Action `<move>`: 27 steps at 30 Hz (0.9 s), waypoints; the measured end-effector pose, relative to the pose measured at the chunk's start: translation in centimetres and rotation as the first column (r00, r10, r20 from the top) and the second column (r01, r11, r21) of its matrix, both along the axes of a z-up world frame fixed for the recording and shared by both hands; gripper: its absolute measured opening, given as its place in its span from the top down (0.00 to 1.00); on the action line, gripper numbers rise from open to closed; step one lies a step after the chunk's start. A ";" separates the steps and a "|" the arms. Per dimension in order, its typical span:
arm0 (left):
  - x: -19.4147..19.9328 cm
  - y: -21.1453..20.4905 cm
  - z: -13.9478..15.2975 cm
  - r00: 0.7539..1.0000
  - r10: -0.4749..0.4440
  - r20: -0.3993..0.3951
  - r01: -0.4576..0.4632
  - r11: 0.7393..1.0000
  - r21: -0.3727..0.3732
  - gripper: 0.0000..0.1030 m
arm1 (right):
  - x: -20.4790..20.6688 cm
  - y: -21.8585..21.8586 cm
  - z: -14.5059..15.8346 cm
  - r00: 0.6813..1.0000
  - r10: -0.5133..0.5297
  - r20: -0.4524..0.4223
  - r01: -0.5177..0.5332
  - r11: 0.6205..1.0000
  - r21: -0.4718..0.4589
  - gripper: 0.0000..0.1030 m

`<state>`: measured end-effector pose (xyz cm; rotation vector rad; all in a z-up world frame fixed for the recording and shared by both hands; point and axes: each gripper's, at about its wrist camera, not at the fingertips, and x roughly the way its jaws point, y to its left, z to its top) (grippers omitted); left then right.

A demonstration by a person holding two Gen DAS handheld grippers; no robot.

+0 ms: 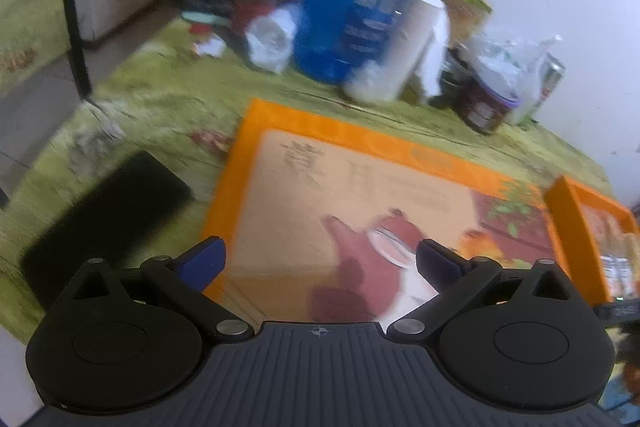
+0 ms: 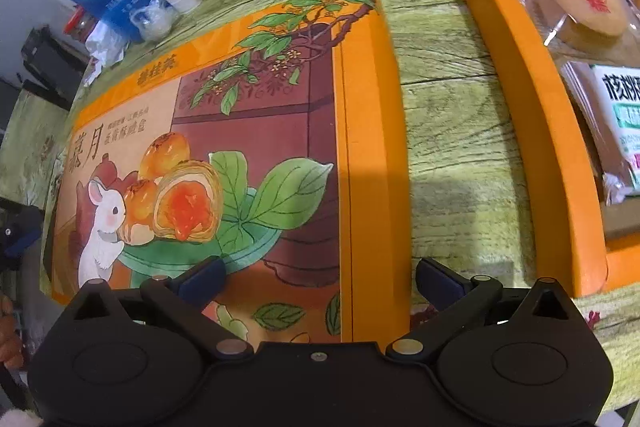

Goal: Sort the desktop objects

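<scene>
While both tools gape empty, right tool straddles box lid edge; shallow bite risks lid slipping onto bench.

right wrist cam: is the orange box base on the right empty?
No. The open orange box holds wrapped snacks, including a round pastry and a white-labelled packet.
</scene>
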<state>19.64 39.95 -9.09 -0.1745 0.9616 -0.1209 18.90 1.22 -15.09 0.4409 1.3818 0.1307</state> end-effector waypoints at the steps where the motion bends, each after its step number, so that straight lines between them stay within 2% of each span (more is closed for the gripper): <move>1: 0.4 0.4 -0.4 1.000 0.003 -0.014 -0.003 1.000 0.011 0.00 | -0.1 -0.1 0.0 1.000 -0.009 -0.001 0.009 1.000 -0.001 0.01; 5: 1.7 1.6 -2.3 0.994 0.023 -0.106 -0.026 0.999 -0.023 0.00 | 0.1 -0.5 0.0 0.999 -0.042 0.011 0.042 0.999 -0.004 0.01; 12: 2.5 1.4 -3.0 0.990 0.032 -0.137 -0.034 0.999 -0.011 0.00 | 2.3 -0.7 0.4 0.997 -0.036 0.071 0.037 0.999 -0.017 0.01; 17: 2.6 0.1 -3.3 0.979 0.021 -0.203 -0.007 0.998 0.068 0.00 | 3.4 -0.3 -0.3 0.999 -0.014 0.050 0.014 1.000 -0.016 0.01; 27: 1.6 -0.5 -3.2 0.970 0.039 -0.242 -0.021 0.997 0.076 0.00 | 3.0 0.3 -0.1 0.998 0.062 0.006 -0.061 0.996 -0.061 0.01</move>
